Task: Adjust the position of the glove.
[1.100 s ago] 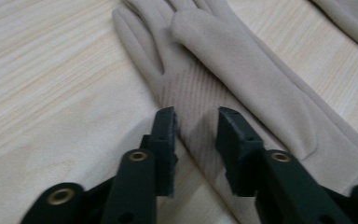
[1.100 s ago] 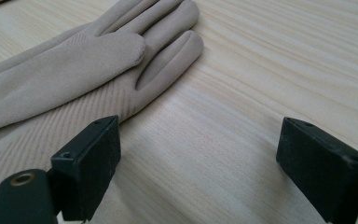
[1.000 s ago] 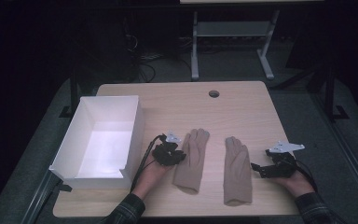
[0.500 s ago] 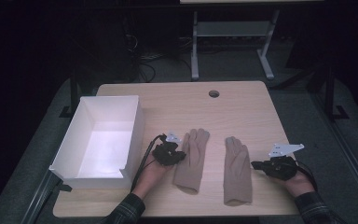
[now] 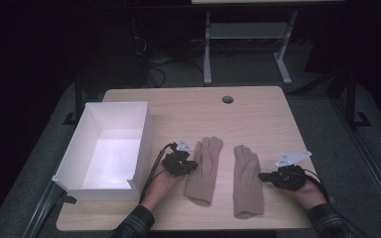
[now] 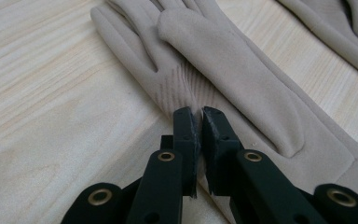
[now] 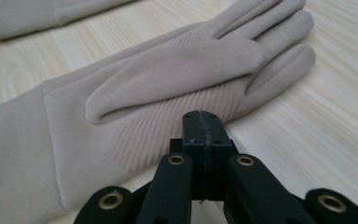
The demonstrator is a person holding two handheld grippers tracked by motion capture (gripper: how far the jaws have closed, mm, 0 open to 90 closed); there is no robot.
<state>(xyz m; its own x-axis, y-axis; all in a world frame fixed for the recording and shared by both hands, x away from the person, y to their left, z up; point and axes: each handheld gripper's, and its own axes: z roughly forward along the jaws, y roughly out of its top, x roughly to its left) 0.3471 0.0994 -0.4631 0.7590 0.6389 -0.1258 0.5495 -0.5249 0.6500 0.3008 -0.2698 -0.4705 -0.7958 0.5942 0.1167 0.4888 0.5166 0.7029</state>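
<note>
While nothing yet lies in the white box (image 5: 110, 148) at left of frame: left gripper (image 5: 191, 166), jaws a hair apart, pinching the edge of the left glove (image 5: 204, 168); right glove (image 5: 247, 179) flat at centre; right gripper (image 5: 264, 176) pressed together, apparently empty. Likely boxing ahead.

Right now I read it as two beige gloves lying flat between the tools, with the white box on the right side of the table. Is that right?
Not quite. The white box stands on the left side of the table, beside the left tool, as the high view shows. The rest holds: the left glove and the right glove lie flat between the left tool and the right tool.
</note>
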